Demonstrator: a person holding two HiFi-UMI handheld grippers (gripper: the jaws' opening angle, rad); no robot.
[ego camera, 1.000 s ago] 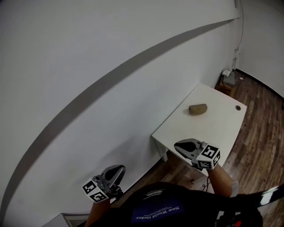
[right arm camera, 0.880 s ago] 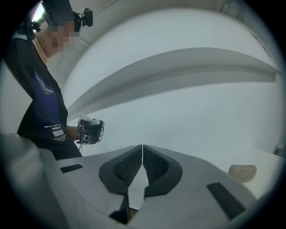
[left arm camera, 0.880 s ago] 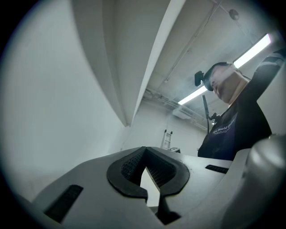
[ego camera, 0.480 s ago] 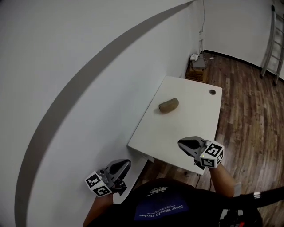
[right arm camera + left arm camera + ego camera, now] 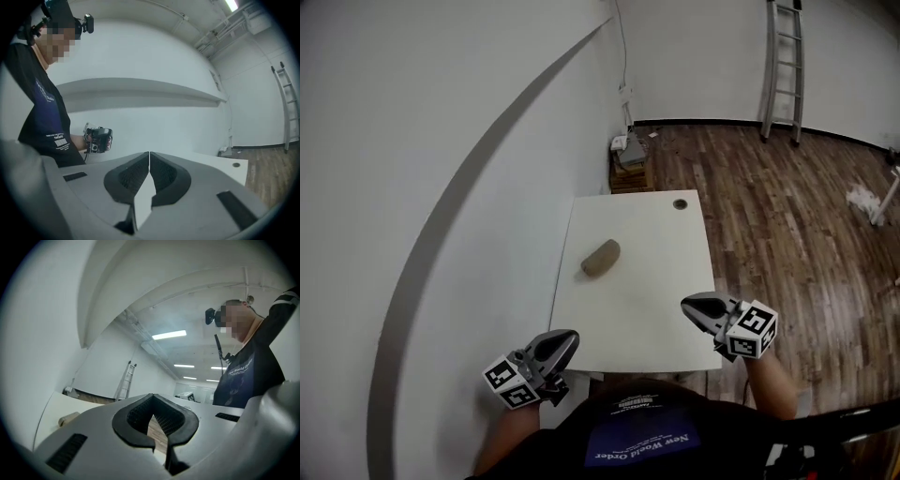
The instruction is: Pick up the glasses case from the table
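Now that the whole rig has swung round, the tabletop [image 5: 637, 309] sits square in front of me instead of off to the right at an angle like a second ago. That's the big change: the turn looks pretty much done and I'm finally lined up with what I'm after.

The glasses case [image 5: 601, 258] is lying flat on the left half of the tabletop, closer to the edge by the wall [image 5: 441, 187]. There's nothing else on there, just the cable hole [image 5: 680, 202] at the far end. The case hasn't budged on the tabletop, only my view of it has.

Both grippers are down by the near edge and well short of the case. The left gripper [image 5: 570, 337] hangs just off the near left corner, jaws fully together with nothing in them. Its own view shows the tips meeting and the case off to the low left. The right gripper [image 5: 688, 304] shows over the near right part of the tabletop, jaws pressed together too, also empty.

So I reckon the pickup itself hasn't started and this is just the approach. The left gripper looks like the nearer one to the case, so my guess is I open that one first, then reach forward. Going in with the jaws like this would just shove the case along.
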